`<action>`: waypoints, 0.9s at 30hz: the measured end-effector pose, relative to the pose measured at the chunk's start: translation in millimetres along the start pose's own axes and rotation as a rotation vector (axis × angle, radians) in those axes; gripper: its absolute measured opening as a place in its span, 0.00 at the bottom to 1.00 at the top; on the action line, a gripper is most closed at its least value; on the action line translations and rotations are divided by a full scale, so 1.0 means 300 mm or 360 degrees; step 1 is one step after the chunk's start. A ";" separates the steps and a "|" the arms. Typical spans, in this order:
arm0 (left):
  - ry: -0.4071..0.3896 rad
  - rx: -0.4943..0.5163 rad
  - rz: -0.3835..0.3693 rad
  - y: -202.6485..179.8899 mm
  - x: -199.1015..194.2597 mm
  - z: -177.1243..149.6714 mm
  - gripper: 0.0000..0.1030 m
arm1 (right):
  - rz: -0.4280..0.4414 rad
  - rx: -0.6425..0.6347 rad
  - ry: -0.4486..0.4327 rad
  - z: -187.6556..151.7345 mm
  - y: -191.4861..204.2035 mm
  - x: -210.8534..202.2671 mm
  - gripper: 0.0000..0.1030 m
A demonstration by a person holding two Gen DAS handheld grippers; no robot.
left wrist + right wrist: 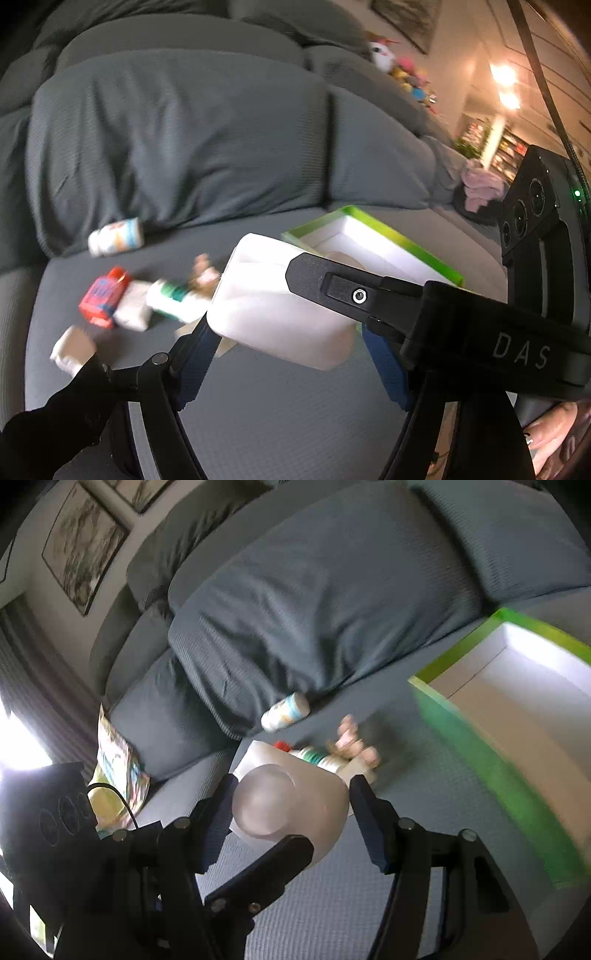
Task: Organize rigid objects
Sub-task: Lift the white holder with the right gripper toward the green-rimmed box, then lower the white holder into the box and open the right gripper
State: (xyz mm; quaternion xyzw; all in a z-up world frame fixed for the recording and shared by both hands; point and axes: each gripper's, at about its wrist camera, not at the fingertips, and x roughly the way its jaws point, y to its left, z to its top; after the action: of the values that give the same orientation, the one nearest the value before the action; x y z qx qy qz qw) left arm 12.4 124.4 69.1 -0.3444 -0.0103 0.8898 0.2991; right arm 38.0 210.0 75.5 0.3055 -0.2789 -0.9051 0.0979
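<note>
A white plastic jug (pixel 273 295) hangs above the grey sofa seat (pixel 258 406), held from both sides. My left gripper (pixel 284 343) is shut on its body. My right gripper (pixel 291 805) is shut on the same jug (pixel 288 805), whose round base faces that camera; the right gripper's black finger (pixel 351 291) crosses the jug in the left view. An open green box with a white inside (pixel 373 240) lies just behind, and it shows at the right in the right wrist view (pixel 517 709).
Loose on the seat: a white bottle (pixel 116 236) by the cushion, a red carton (pixel 103 295), a white block (pixel 135 306), a green-banded bottle (pixel 173 299), a small figure (pixel 205 275), a white-brown box (pixel 72 347). Grey back cushions (pixel 177 140) behind. A patterned pillow (pixel 118 771) at left.
</note>
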 end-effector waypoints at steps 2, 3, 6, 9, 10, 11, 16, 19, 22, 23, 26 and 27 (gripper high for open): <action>0.0004 0.0055 -0.0028 -0.055 0.025 0.021 0.76 | -0.0024 0.0032 -0.0059 0.018 -0.041 -0.048 0.59; 0.0014 0.0081 -0.0046 -0.082 0.038 0.033 0.76 | -0.0035 0.0047 -0.0080 0.025 -0.057 -0.067 0.59; 0.0032 0.0179 -0.0115 -0.162 0.086 0.063 0.76 | -0.0090 0.0117 -0.0171 0.048 -0.127 -0.132 0.59; 0.0058 0.0251 -0.0200 -0.231 0.144 0.085 0.76 | -0.0155 0.0171 -0.0235 0.061 -0.188 -0.170 0.59; 0.0072 0.0272 -0.0230 -0.253 0.169 0.091 0.76 | -0.0183 0.0192 -0.0256 0.065 -0.214 -0.184 0.59; 0.0082 0.0286 -0.0248 -0.269 0.187 0.095 0.76 | -0.0209 0.0222 -0.0274 0.069 -0.243 -0.195 0.59; 0.0148 0.0354 -0.0344 -0.347 0.279 0.113 0.76 | -0.0302 0.0331 -0.0323 0.080 -0.336 -0.224 0.59; 0.0182 0.0374 -0.0399 -0.373 0.325 0.117 0.76 | -0.0350 0.0374 -0.0335 0.090 -0.378 -0.228 0.59; 0.0235 0.0386 -0.0482 -0.382 0.369 0.111 0.76 | -0.0411 0.0433 -0.0333 0.090 -0.423 -0.228 0.59; 0.0251 0.0386 -0.0501 -0.383 0.382 0.106 0.76 | -0.0442 0.0445 -0.0325 0.092 -0.432 -0.222 0.59; 0.0296 0.0372 -0.0537 -0.379 0.412 0.096 0.76 | -0.0509 0.0473 -0.0306 0.097 -0.459 -0.211 0.59; 0.0311 0.0369 -0.0542 -0.379 0.420 0.094 0.76 | -0.0522 0.0480 -0.0303 0.097 -0.465 -0.209 0.59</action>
State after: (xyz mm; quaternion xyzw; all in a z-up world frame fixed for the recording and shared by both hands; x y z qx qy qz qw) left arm -18.8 291.1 39.6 -0.3855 0.0630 0.7842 0.4821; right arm 69.2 359.8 47.2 0.2712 -0.3656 -0.8817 -0.1239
